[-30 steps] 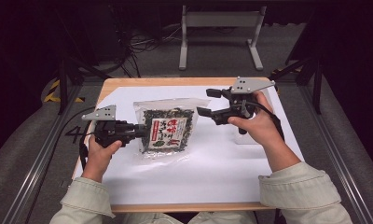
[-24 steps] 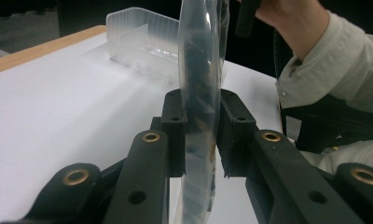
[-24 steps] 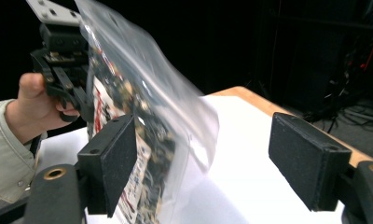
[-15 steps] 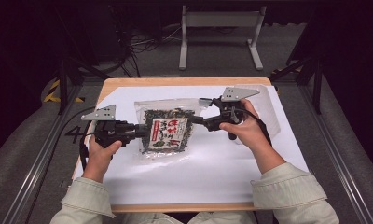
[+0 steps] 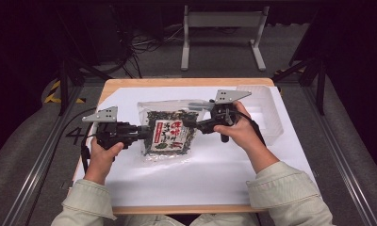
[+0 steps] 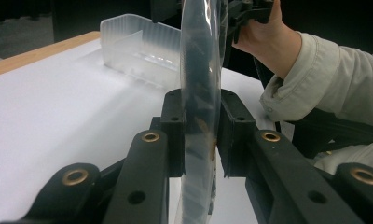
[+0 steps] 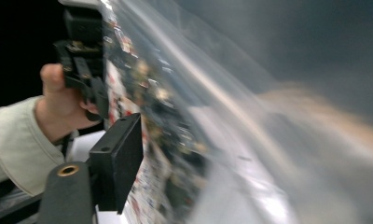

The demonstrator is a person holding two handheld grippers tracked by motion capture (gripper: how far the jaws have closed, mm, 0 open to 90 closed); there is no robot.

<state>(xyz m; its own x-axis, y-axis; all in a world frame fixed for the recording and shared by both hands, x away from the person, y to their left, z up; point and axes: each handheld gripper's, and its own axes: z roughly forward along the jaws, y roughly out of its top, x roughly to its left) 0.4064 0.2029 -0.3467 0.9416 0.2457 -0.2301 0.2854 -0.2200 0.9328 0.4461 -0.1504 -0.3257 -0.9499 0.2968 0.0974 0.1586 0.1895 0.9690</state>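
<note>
Now snack bag (image 5: 169, 133) clamped in left gripper (image 5: 142, 133), right gripper (image 5: 192, 123) alongside

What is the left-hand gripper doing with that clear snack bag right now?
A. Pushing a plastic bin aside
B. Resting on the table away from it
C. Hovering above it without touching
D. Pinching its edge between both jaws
D: in the left gripper view the clear bag runs edge-on between the left gripper, its two black jaws pressed against either face, with the white table cover beneath.
</note>
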